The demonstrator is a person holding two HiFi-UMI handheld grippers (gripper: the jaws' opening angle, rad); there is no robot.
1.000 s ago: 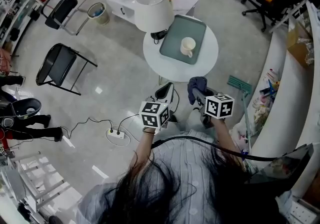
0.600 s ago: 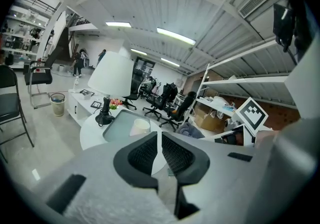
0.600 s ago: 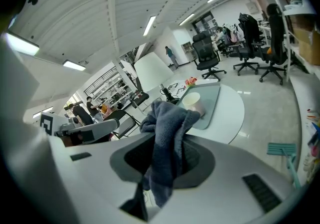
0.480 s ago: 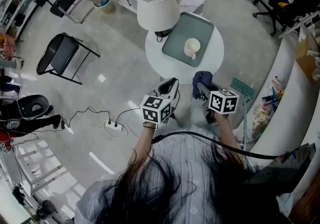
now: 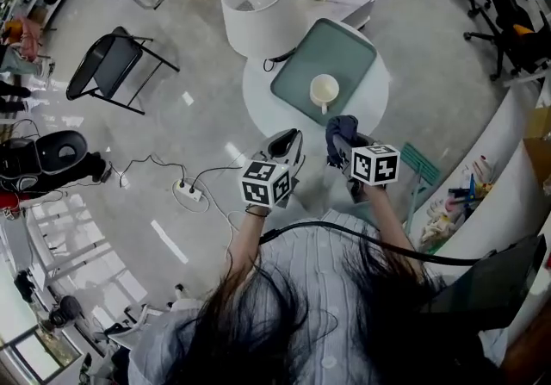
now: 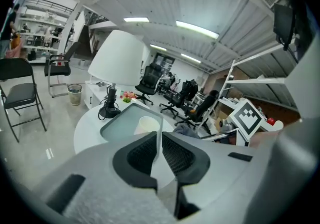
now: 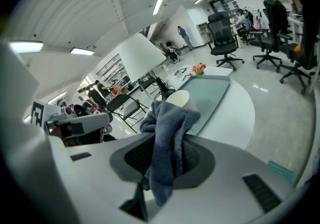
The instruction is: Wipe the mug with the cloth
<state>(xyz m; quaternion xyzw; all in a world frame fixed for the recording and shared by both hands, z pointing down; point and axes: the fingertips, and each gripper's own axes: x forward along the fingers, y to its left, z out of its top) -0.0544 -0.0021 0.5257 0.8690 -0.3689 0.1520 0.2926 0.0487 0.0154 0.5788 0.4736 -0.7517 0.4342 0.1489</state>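
My right claw (image 5: pixel 338 147) is clenched on the blue cloth (image 5: pixel 341 127) and my left claw (image 5: pixel 291 139) is shut empty, both at the counter's (image 5: pixel 258 103) near edge, with the mug (image 5: pixel 324 90) just beyond on the tray (image 5: pixel 344 43).

Left gripper (image 5: pixel 291 137) and right gripper (image 5: pixel 341 149) with the cloth (image 5: pixel 342 127) have neared the mug (image 5: pixel 324 90).

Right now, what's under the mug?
The mug stands on a grey-green tray, which lies on the round white table. The tray patch beneath its base is covered, so anything there can't be seen.
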